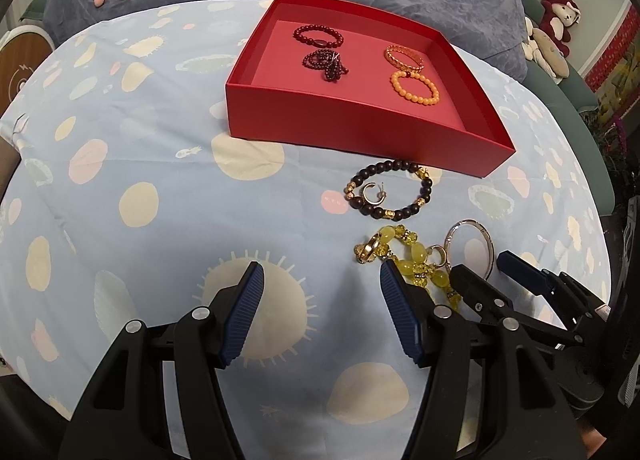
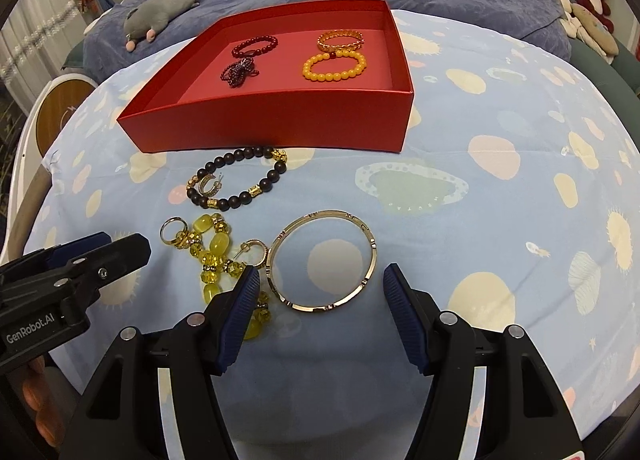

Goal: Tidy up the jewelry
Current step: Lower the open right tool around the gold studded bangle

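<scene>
The gold bangle [image 2: 322,262] lies flat on the cloth, low centre of the right wrist view, just ahead of the right gripper [image 2: 320,280], whose jaws stand apart and empty. The left gripper [image 1: 322,280], also apart and empty, is farther away.

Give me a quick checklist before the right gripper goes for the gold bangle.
1. Right hand-held gripper open and empty: ok.
2. Gold bangle lies flat between the fingers' line: ok.
3. Bangle clear of the small hoop earring: not ok, they touch or overlap.
4. Left hand-held gripper out of the way: ok, off to the side.
5. Free floor in the red box: ok.
</scene>
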{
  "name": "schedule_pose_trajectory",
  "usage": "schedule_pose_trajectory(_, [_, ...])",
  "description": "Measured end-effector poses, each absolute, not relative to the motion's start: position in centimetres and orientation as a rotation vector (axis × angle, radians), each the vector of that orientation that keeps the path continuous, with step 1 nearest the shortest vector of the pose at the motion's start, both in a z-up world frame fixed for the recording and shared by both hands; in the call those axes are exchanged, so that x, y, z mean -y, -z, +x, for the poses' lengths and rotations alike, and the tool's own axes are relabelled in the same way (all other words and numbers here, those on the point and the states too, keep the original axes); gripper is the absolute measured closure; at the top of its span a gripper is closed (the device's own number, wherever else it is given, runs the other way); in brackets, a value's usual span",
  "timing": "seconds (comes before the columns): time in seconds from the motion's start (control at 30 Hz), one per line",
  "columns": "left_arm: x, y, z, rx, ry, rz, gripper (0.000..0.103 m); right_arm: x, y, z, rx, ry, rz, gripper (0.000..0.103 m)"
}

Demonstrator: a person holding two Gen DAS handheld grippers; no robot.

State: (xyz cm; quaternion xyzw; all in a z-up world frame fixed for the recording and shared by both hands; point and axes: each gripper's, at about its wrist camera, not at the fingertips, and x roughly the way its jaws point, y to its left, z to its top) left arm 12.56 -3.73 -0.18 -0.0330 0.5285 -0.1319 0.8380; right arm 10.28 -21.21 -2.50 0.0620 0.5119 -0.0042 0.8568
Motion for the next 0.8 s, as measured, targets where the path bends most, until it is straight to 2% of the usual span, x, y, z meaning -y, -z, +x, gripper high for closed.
schedule_pose_trajectory(0.2, [3.9, 0.2, 12.3, -1.117, 0.285, -0.062, 0.045, 20.3, 2.9, 10.9, -1.069, 0.031, 0.037, 0.037])
schedule_pose_trajectory(0.33, [3.7, 0.3, 12.3, -1.122, 0.282, -0.071, 0.046, 20.6, 2.8, 11.3, -1.064, 0.044, 0.046, 0.044])
schedule_pose_trajectory(0.67, [4.2, 0.4, 12.8, -1.121, 0.303, -0.076, 0.046, 21.7, 2.1, 10.7, -1.064, 0.061, 0.107, 0.044])
schedule_pose_trajectory(0.8, [4.5, 0.9, 13.4, -1.128, 0.307, -0.07, 0.052, 22.3, 1.7, 10.4, -1.06, 0.062, 0.131, 0.044])
